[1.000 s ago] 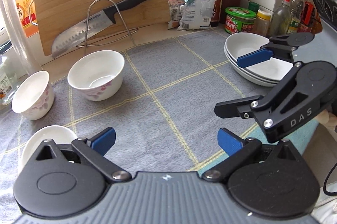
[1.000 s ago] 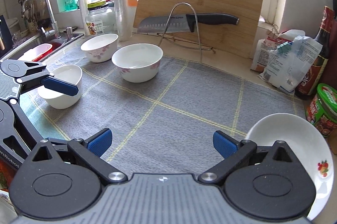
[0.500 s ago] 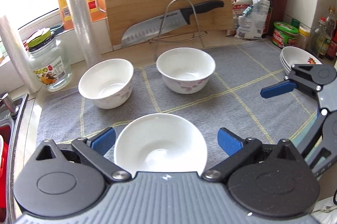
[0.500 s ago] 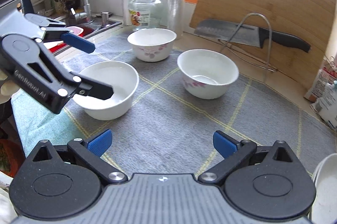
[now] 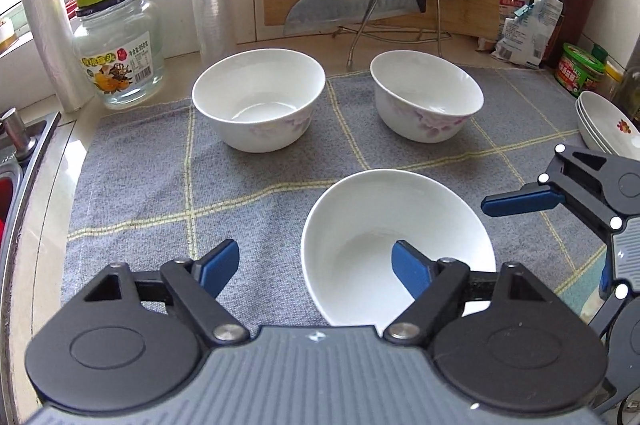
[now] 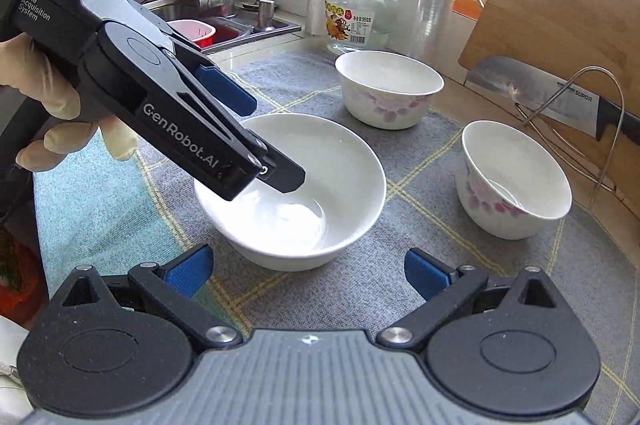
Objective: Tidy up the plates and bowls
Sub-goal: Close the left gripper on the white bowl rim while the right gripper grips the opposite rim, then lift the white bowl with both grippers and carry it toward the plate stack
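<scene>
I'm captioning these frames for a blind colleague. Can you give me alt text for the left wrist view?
The left claw is closing over the left rim of a plain white bowl on a grey checked mat, one finger inside it. Two flowered bowls sit behind; the right claw is at the right edge.

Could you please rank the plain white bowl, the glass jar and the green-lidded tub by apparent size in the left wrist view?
1. Plain white bowl, though it is nearest the camera.
2. Glass jar.
3. Green-lidded tub, farthest off, so its true size is unsure.
</scene>
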The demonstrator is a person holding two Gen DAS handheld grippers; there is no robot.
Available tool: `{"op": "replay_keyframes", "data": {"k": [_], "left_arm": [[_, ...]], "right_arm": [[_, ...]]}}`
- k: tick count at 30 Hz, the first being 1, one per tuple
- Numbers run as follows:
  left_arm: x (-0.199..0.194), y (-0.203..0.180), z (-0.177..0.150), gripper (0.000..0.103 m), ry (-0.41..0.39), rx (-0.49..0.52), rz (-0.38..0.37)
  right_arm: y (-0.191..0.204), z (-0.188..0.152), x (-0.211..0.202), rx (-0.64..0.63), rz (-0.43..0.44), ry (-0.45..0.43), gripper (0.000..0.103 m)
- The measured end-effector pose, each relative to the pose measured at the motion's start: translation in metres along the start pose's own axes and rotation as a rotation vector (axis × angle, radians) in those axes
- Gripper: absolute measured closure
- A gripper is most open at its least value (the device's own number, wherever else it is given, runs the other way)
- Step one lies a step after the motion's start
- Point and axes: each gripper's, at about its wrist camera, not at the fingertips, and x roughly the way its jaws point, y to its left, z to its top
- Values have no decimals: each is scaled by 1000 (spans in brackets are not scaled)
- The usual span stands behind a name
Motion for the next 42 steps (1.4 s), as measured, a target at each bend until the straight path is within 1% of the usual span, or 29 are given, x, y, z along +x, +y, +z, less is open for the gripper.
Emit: {"op": "replay_keyframes", "data": {"k": [3, 4, 5, 10, 12, 15, 17, 24, 30, 42], "left_arm": [[2, 1, 0, 33, 1, -5, -22], [2, 1, 1, 34, 2, -5, -29], [2, 0, 1, 37, 0, -4, -33], [4, -1, 2, 42, 2, 0, -54], [5, -1, 2, 48, 6, -2, -65], [5, -2, 2, 52, 10, -2, -78], [6, -3, 2, 53, 14, 0, -84], [4, -8, 2, 53, 22, 10, -90], [1, -18, 3, 53, 19, 24, -101], [5, -66, 14, 53, 4, 69, -156]], "right_arm": [[2, 2, 4, -4, 0, 2, 5], [3, 2, 5, -2, -1, 1, 10], [2, 2, 5, 3, 2, 2, 12], [3, 2, 6, 5, 4, -5, 15], [4, 2, 6, 1, 9, -9, 17], [4, 3, 6, -5, 15, -13, 19], [4, 3, 5, -9, 15, -18, 22], [7, 3, 3, -23, 5, -11, 22], [3, 0, -8, -19, -1, -9, 22], [-25, -25, -43, 3, -48, 10, 22]]}}
